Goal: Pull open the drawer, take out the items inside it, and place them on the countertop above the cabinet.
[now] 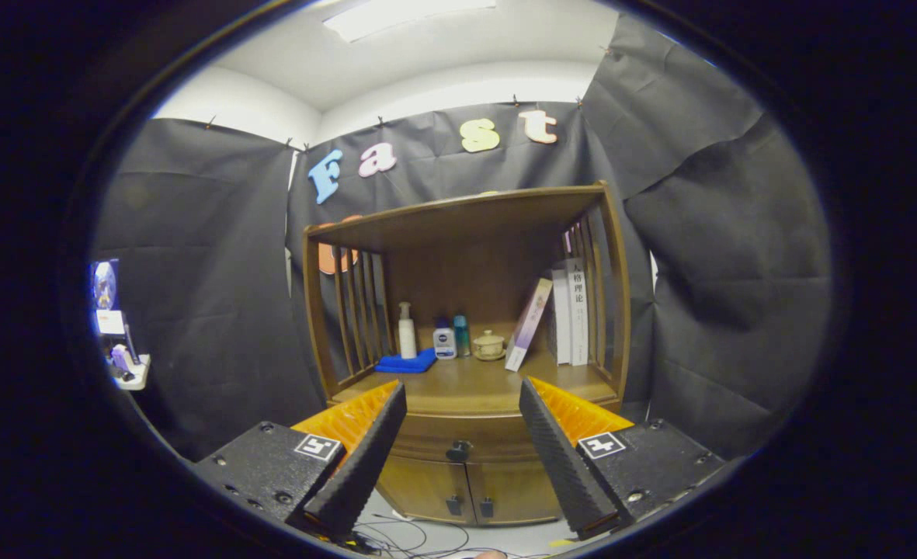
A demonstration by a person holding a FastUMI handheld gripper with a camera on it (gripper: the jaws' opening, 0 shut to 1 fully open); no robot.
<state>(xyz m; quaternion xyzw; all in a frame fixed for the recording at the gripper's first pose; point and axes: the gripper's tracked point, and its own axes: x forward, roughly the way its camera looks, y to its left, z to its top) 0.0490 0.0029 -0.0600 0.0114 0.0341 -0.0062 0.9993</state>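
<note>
Now lining up on the drawer, lower centre of frame.
My gripper (pixel 462 435) gapes wide, holding nothing; the drawer (pixel 458 435) is shut, its knob (pixel 458 449) between my fingers. Best to close in level, pinch squarely, pull straight.

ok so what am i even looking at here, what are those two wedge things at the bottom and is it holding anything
Those two wedges are the fingers of a handheld gripper; a person carries it, and the camera rides on it, looking forward along the fingers. They stand open and hold nothing. Beyond them is a wooden cabinet. Its drawer, with a dark knob, shows between the fingers and is shut. On the countertop above it lie a blue cloth, a pump bottle, two small bottles, a lidded jar and some books, one leaning.
</note>
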